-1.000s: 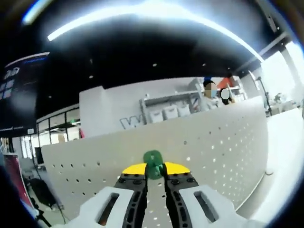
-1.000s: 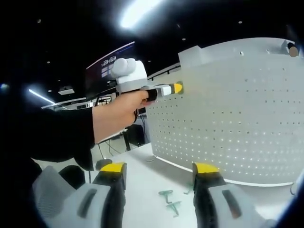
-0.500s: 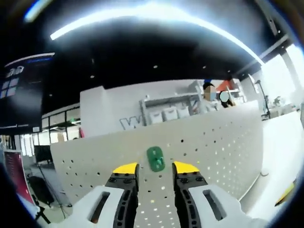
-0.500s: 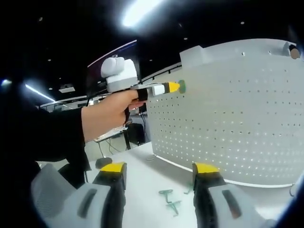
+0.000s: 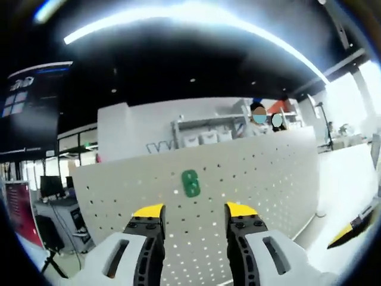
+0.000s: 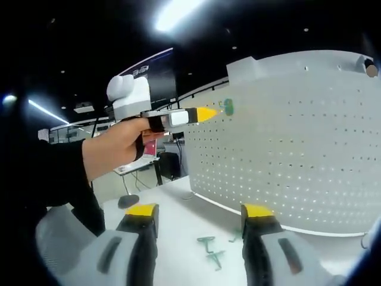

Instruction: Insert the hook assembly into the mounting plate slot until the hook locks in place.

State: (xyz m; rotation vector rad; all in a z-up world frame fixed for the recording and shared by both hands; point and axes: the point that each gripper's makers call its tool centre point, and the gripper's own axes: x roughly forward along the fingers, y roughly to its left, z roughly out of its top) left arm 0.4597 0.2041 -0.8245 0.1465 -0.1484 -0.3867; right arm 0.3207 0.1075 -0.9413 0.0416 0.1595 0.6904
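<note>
Hook (image 5: 190, 183) sits on pegboard (image 5: 268, 179), apart from spread, empty left claw (image 5: 194, 210).

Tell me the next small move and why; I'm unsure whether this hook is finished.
Probably lower the left gripper toward the spare green hooks on the table. Its fingers are open, clear of the green hook, which sits on the pegboard unsupported.

dark ceiling (image 5: 178, 65) with bright strip light (image 5: 196, 18), white shelving (image 5: 208, 128).
</note>
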